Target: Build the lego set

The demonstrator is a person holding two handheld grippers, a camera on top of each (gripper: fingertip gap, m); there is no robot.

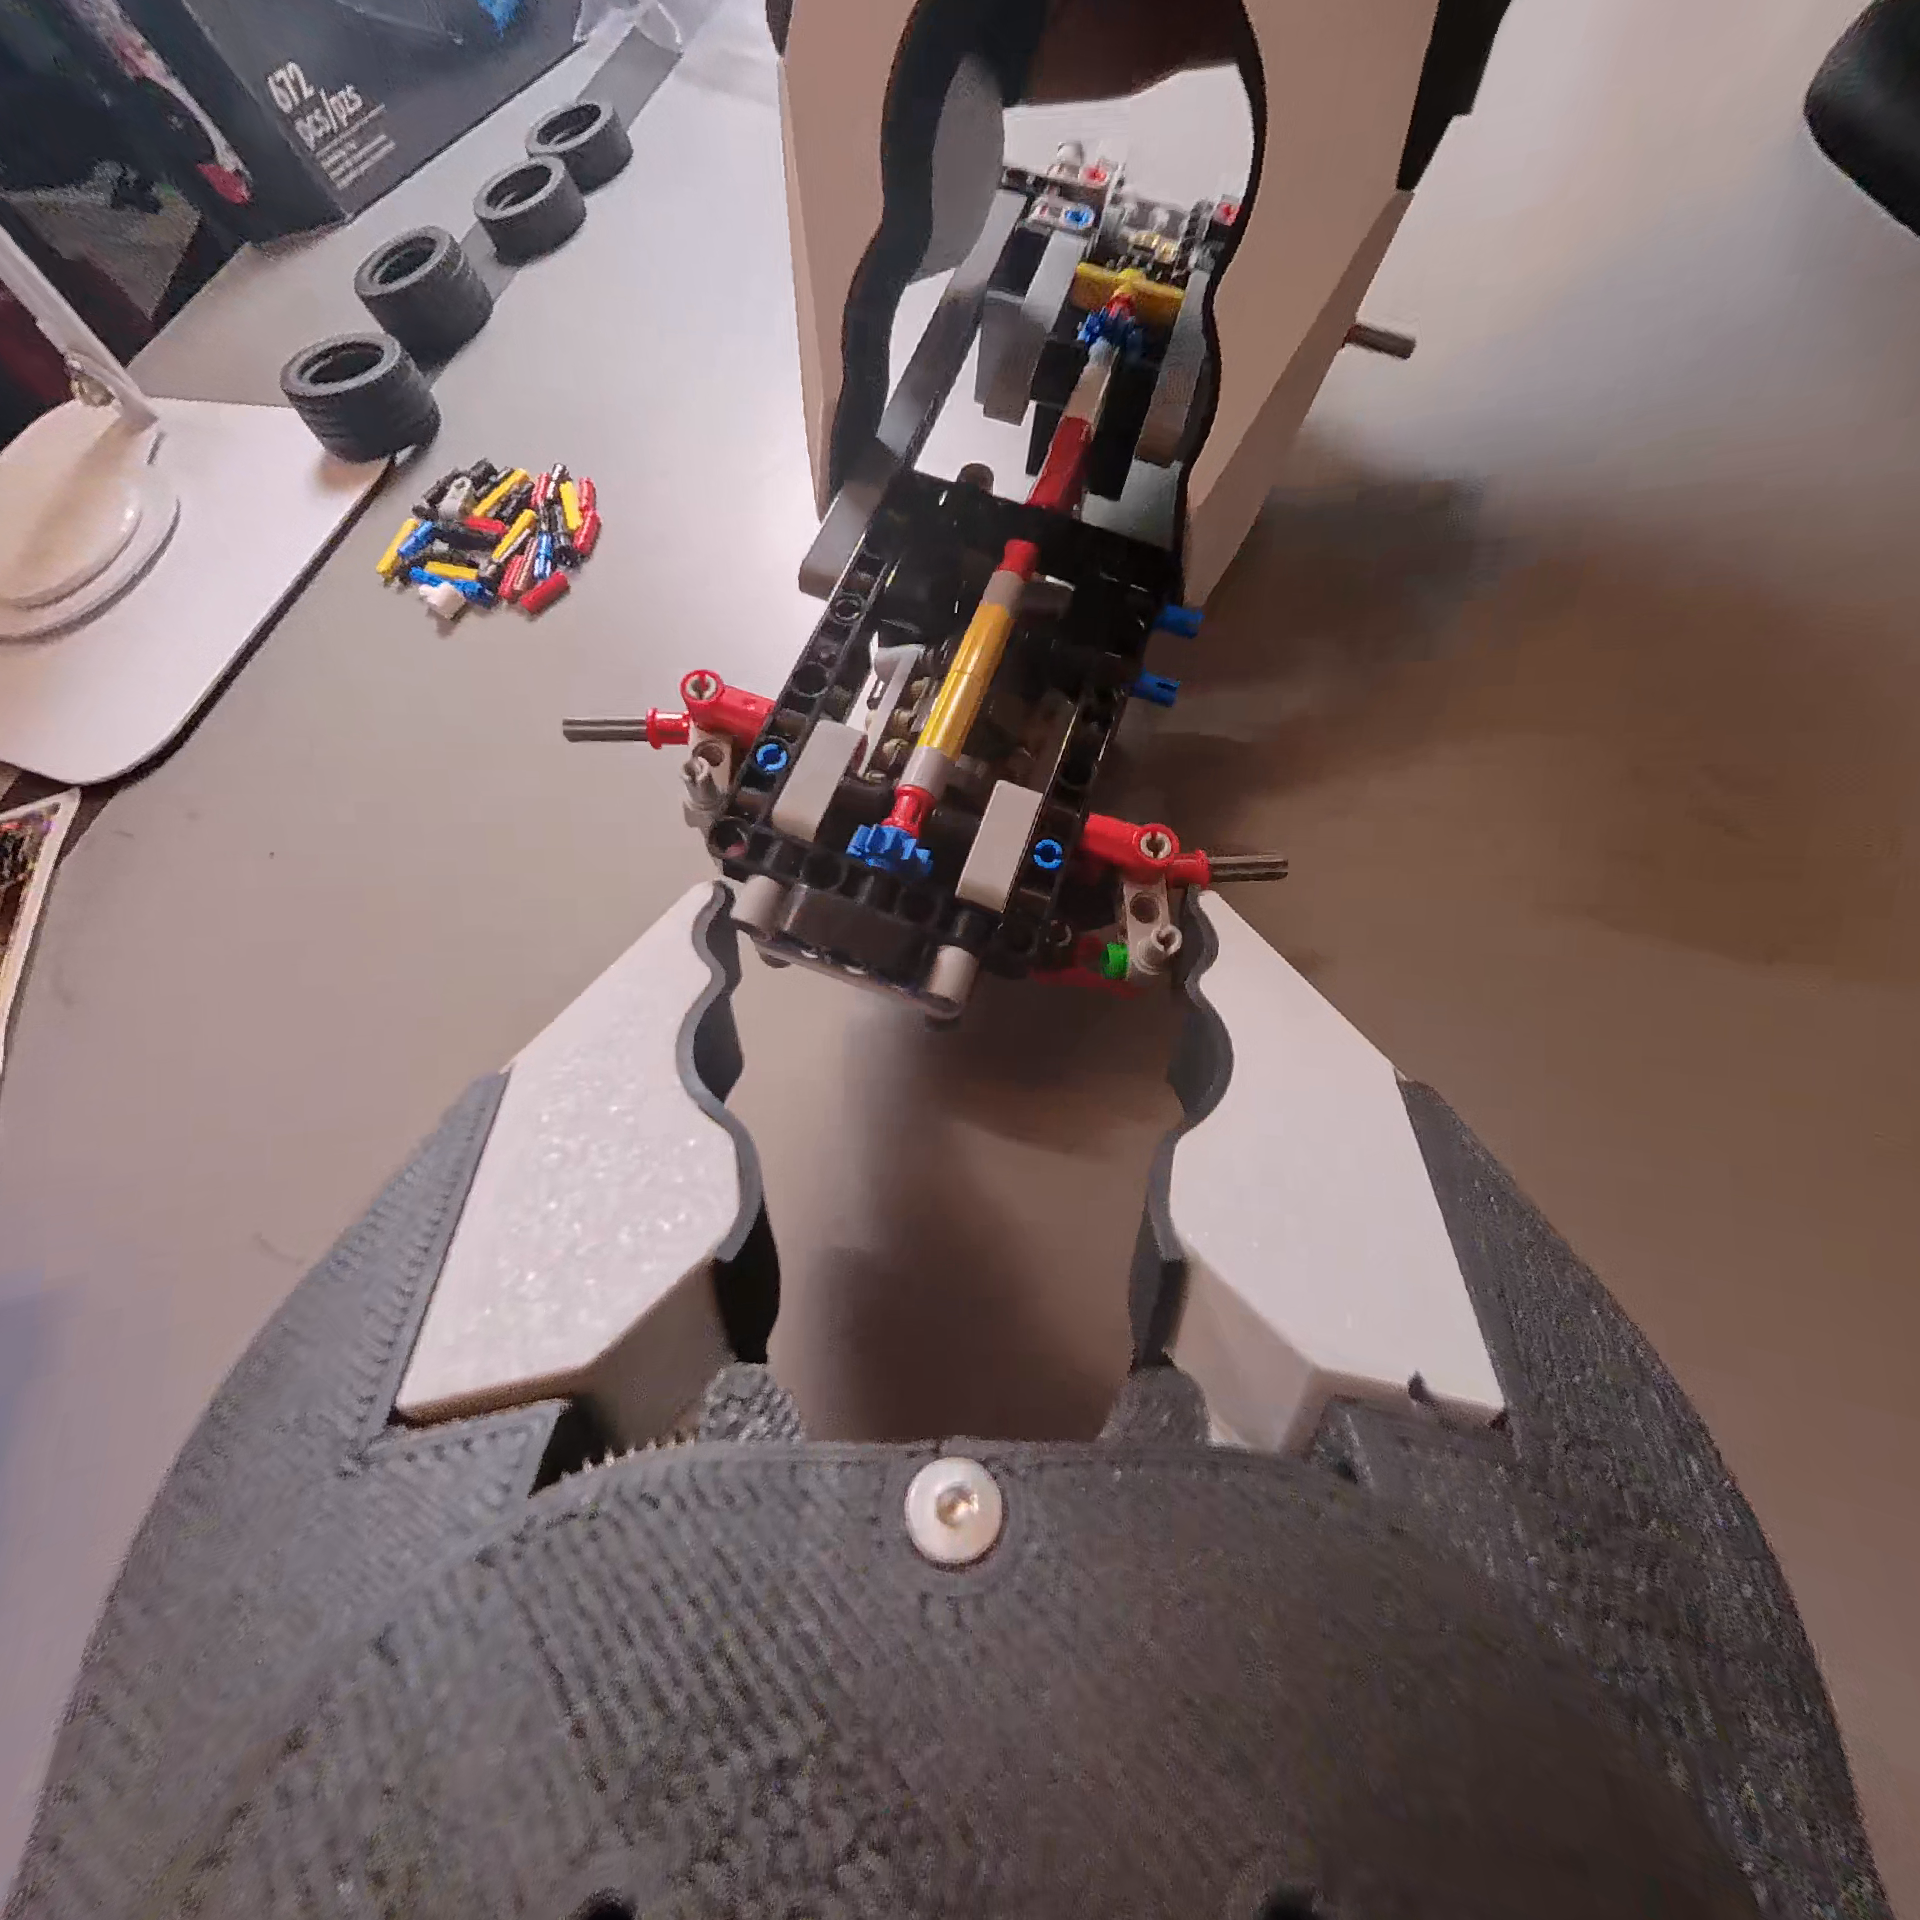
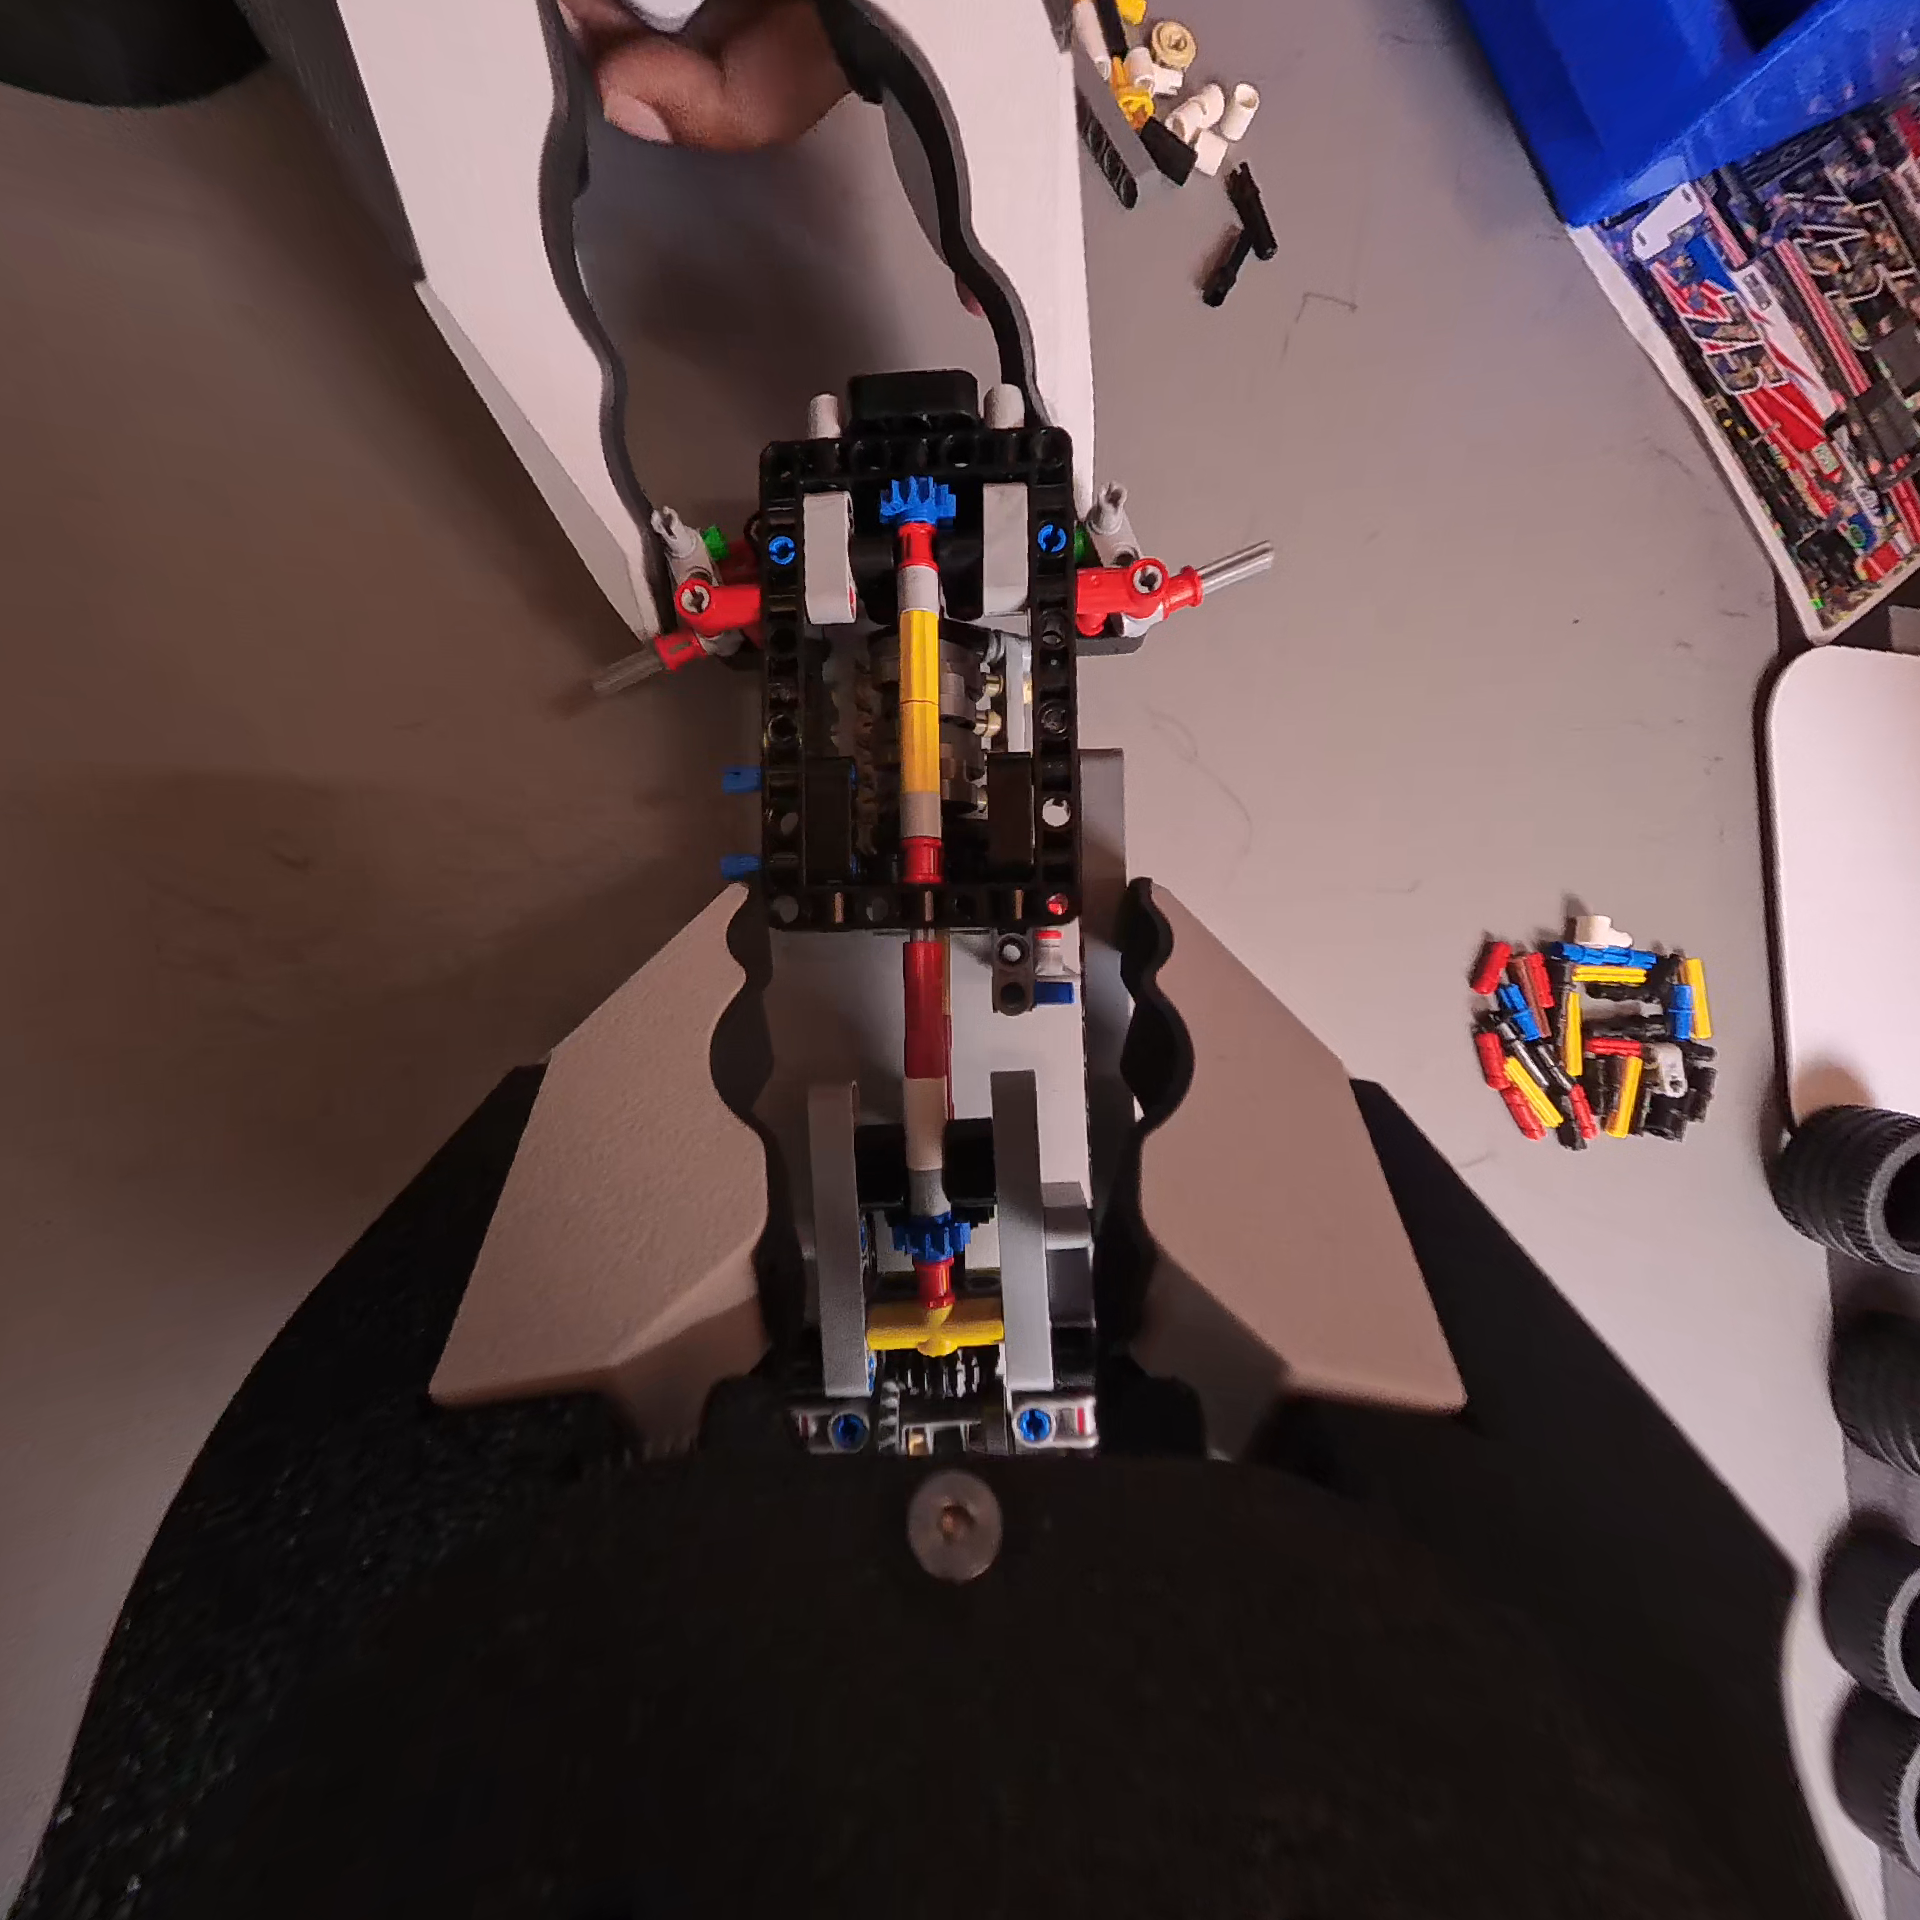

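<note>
Left tool [image 1: 951,914] open before chassis [image 1: 935,727] (four tyres [image 1: 421,296] beside).

Both grippers box in the chassis [image 1: 935,769] end to end, so only its sides are reachable, with the pin pile [image 1: 494,540] and tires [image 1: 358,395] crowding one.

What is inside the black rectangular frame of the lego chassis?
Inside the black frame a shaft of red, grey and yellow sleeves runs lengthwise, with a blue gear at one end. Tan gears lie beside it. What is underneath them is covered.
</note>
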